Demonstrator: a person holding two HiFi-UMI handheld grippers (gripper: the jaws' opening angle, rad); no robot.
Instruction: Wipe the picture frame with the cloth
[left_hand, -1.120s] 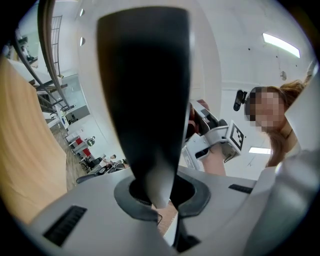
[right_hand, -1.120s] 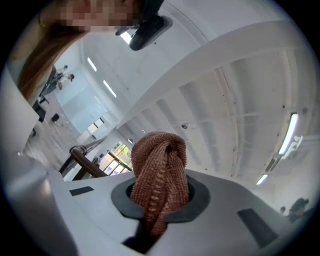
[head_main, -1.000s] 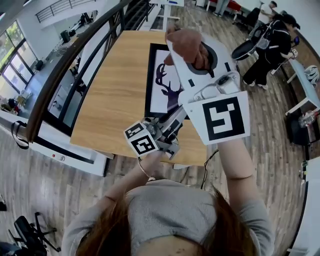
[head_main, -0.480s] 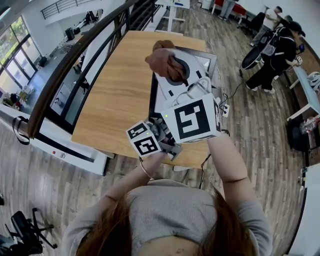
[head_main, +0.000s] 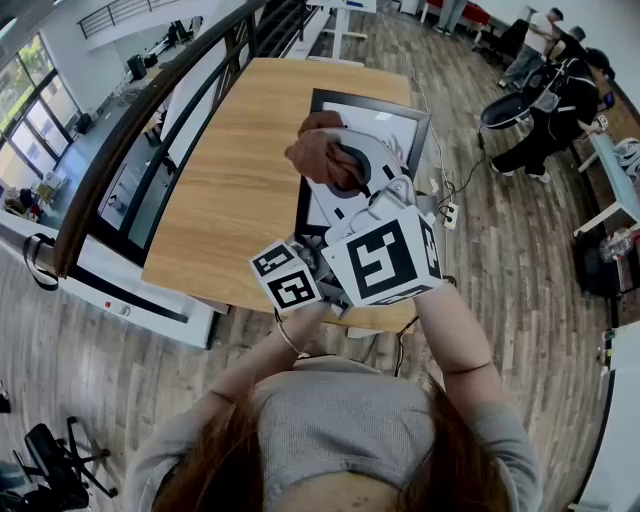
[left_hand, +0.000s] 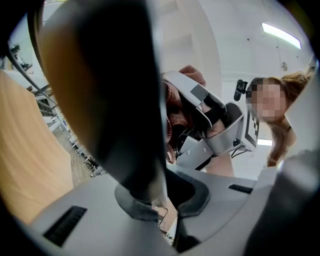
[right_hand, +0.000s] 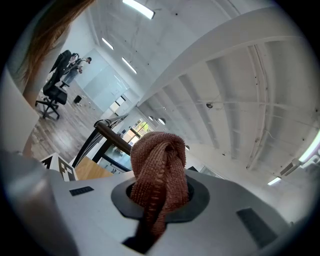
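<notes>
The black-bordered picture frame (head_main: 372, 100) lies on the right half of the wooden table (head_main: 235, 170). Its near part is hidden behind my grippers. My right gripper (head_main: 340, 165) hovers over the frame's middle, shut on a bunched reddish-brown knit cloth (head_main: 318, 152). In the right gripper view the cloth (right_hand: 159, 165) bulges out from between the jaws. My left gripper (head_main: 318, 258) sits at the frame's near edge, with its marker cube toward me. In the left gripper view its jaws (left_hand: 160, 200) are clamped on the frame's dark edge (left_hand: 110, 100).
A dark handrail (head_main: 130, 130) and glass balustrade run along the table's left side. A power strip (head_main: 447, 213) with a cable lies on the floor right of the table. People stand by office chairs (head_main: 545, 100) at the back right.
My right gripper has come down with the cloth, from high above the frame to close over its middle. The left gripper has stayed at the near edge.
</notes>
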